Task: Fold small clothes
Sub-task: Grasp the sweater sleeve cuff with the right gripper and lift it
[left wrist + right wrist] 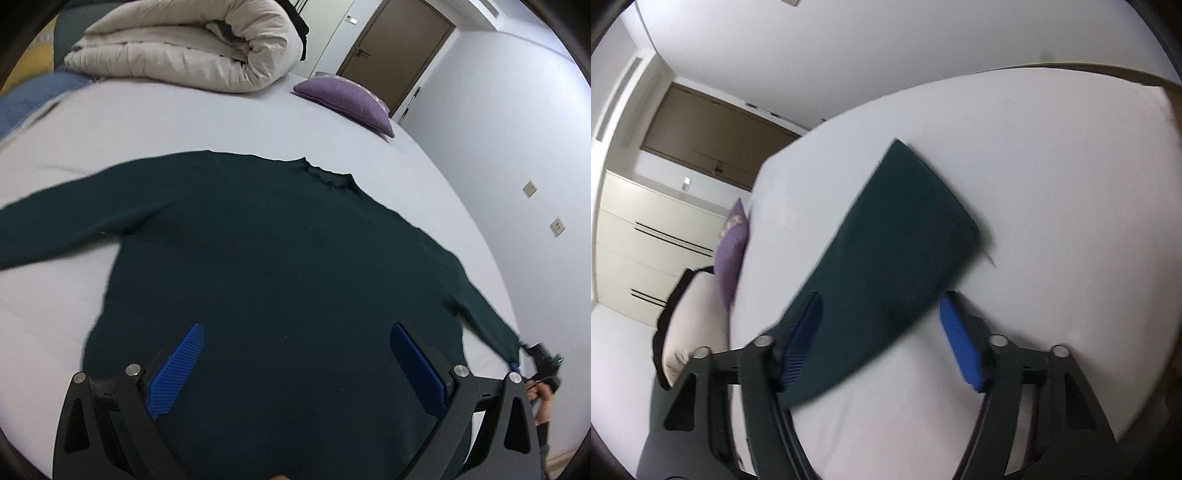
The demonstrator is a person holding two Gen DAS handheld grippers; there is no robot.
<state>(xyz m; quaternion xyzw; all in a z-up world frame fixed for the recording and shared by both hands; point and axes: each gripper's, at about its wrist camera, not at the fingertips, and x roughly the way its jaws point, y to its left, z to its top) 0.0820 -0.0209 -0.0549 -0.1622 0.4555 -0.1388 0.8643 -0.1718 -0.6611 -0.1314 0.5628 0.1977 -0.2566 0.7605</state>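
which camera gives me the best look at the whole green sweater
The left wrist view. There the dark green sweater lies spread flat on the bed, with body, collar and both sleeves visible. The right wrist view shows only one sleeve, blurred, running between that tool's open fingers.

The white bed (229, 122) offers wide bare sheet on most sides of the dark green sweater (280, 258), which lies flat with both sleeves spread and raises no barrier. At the far side a rolled cream duvet (192, 48) stands high and blocks that edge, and a purple cushion (347, 99) sits just beside it at the corner. Around the sleeve end (905, 236) the sheet is bare out to the mattress edge.
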